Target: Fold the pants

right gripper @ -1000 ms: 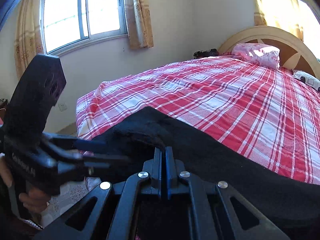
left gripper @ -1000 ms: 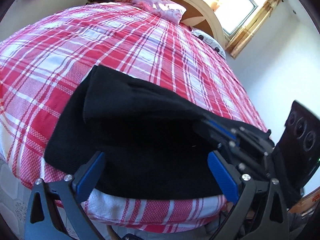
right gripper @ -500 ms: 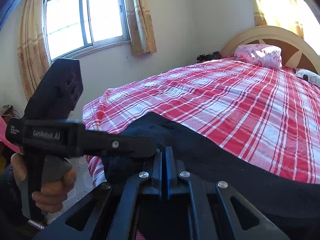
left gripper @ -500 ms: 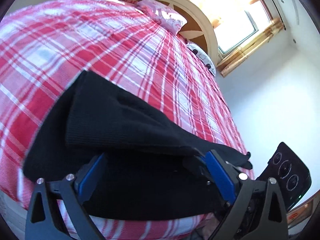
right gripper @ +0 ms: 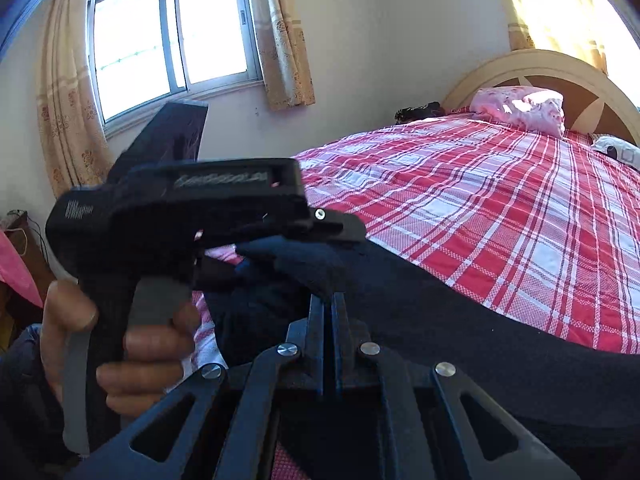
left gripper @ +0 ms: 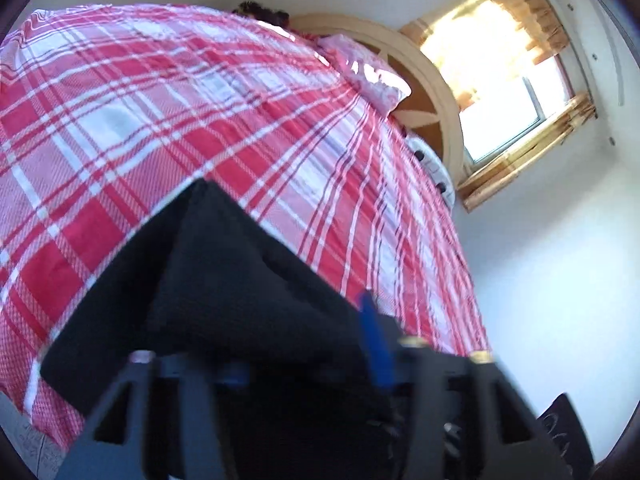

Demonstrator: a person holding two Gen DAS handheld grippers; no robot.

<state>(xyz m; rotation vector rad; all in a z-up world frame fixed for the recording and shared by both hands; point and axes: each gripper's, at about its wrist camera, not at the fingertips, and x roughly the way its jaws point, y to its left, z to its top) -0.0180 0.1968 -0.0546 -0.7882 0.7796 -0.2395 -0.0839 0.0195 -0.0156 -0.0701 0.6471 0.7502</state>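
Right gripper (right gripper: pixel 329 308) jaws clamp the black pants (right gripper: pixel 460 332); left gripper (left gripper: pixel 304 360) jaws' state is unclear.

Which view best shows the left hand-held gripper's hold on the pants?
The right wrist view: the left hand-held gripper appears side-on, closed on a bunched edge of the black pants. The left wrist view is blurred; its own fingers sit buried in dark cloth.

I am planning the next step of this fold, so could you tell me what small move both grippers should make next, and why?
Probably carry the gripped edge forward, away from the bed's near edge, to lay it over the rest. The right gripper is shut on the black pants, and the left gripper sits at the same raised fold. The pants lie near the edge of the plaid bedspread, with open bedspread beyond.
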